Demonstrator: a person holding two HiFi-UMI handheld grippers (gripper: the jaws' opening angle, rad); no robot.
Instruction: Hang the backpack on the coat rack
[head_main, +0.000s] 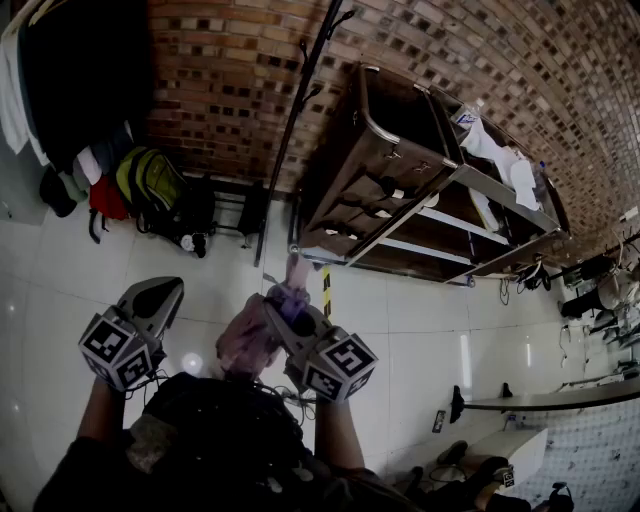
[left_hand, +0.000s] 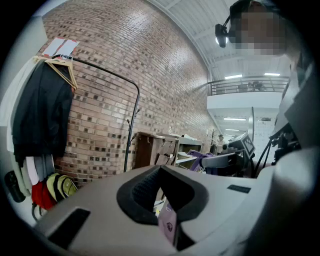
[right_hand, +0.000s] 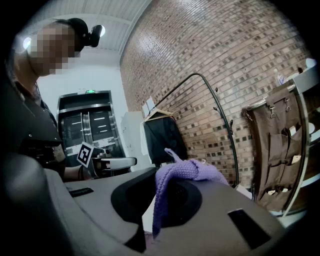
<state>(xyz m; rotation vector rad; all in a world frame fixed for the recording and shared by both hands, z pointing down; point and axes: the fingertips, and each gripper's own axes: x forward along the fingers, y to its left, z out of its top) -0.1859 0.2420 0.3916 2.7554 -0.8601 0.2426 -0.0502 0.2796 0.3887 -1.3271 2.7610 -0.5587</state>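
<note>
A pink-purple backpack (head_main: 248, 338) hangs in front of me from my right gripper (head_main: 285, 300), which is shut on its knitted purple strap (right_hand: 186, 170); the strap is draped over the jaws. To its left, apart from the bag, my left gripper (head_main: 160, 293) is held with its jaws shut and nothing in them. In the left gripper view a bit of the pink bag (left_hand: 169, 226) shows through the slot of the left gripper (left_hand: 160, 176). The coat rack (head_main: 292, 130) is a thin black pole with hooks at its top, standing ahead against the brick wall; the coat rack (left_hand: 131, 137) also shows beyond my jaws.
A brown rolling shelf unit (head_main: 400, 170) with hanging pockets stands right of the pole. To the left a garment rail holds a black coat (head_main: 70, 70), with a green-yellow backpack (head_main: 150, 182) and a red bag (head_main: 105, 198) below it. White tiled floor (head_main: 420, 330) lies between.
</note>
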